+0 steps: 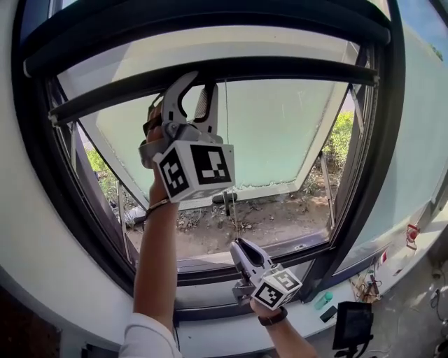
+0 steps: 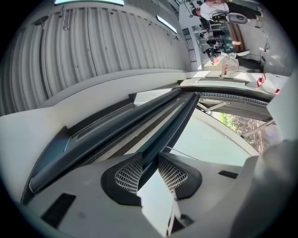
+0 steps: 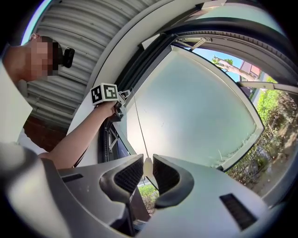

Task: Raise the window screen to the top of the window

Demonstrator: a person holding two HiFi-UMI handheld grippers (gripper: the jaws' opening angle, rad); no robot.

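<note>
The window screen's dark bottom bar [image 1: 280,70] runs across the upper part of the window, just below the roller housing [image 1: 210,24]. My left gripper [image 1: 195,82] reaches up to it and is shut on the bar [image 2: 172,121], which passes between its meshed pads [image 2: 129,174]. A thin pull cord [image 1: 227,154] hangs from the bar down to my right gripper [image 1: 241,246], low at the window's middle. The right gripper [image 3: 148,173] is shut on the cord's white end toggle [image 3: 147,165]. The right gripper view also shows the left gripper [image 3: 120,104] at the bar.
A frosted pane [image 1: 280,133] swings outward beyond the dark frame [image 1: 381,140], with bare ground and shrubs [image 1: 266,217] below. On the white sill [image 1: 392,259] lie a small green item [image 1: 323,301] and a black device [image 1: 352,323]. People stand far behind [image 2: 219,9].
</note>
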